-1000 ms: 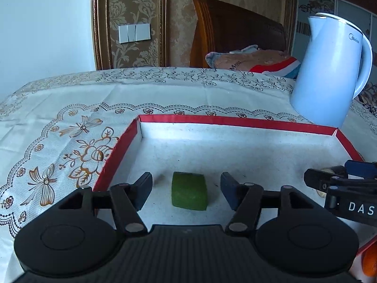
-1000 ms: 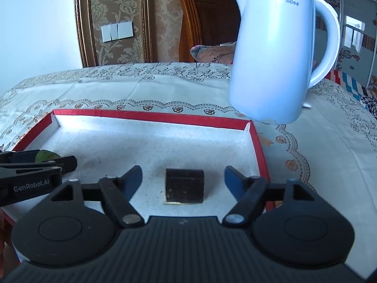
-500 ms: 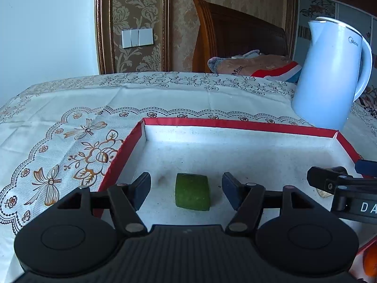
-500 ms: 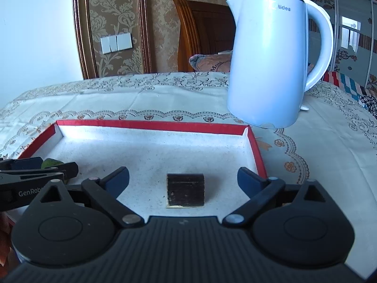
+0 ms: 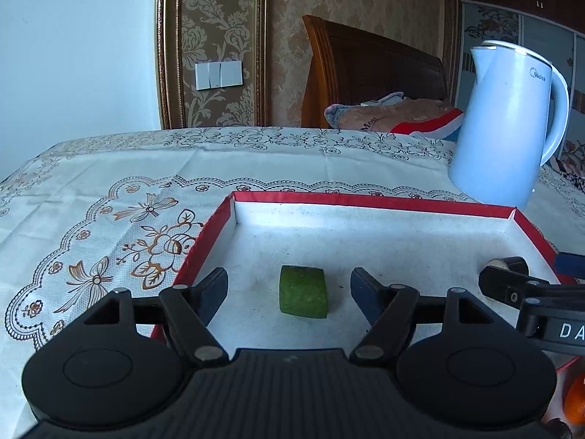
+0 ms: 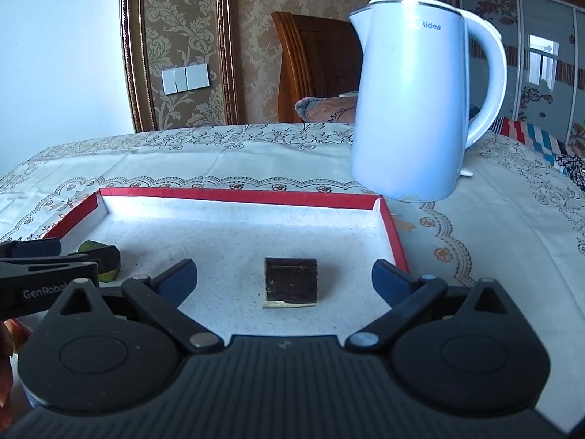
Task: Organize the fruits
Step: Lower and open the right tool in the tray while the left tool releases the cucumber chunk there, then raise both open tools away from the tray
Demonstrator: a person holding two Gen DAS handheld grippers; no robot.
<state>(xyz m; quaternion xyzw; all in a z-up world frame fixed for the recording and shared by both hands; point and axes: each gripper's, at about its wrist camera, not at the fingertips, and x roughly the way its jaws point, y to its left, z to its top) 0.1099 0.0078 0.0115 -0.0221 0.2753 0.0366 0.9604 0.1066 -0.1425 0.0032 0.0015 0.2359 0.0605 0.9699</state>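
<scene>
A green fruit piece [image 5: 302,296] lies on the white floor of a red-rimmed tray [image 5: 365,200], between the fingers of my open left gripper [image 5: 289,289], untouched. A dark brown fruit piece [image 6: 290,282] lies in the same tray [image 6: 241,195] between the fingers of my open right gripper [image 6: 285,281], untouched. The right gripper's finger shows at the right of the left wrist view [image 5: 512,291]. The left gripper's finger [image 6: 55,259] shows at the left of the right wrist view, partly covering the green piece [image 6: 95,247].
A white electric kettle [image 5: 506,124] [image 6: 420,102] stands on the patterned tablecloth [image 5: 109,190] just behind the tray's far right corner. An orange fruit [image 5: 576,402] shows at the lower right edge of the left wrist view. A wooden headboard and bedding lie beyond the table.
Both grippers have pulled back and risen slightly from the tray. The right gripper's jaws have opened wider. Both fruit pieces stay where they lay.
</scene>
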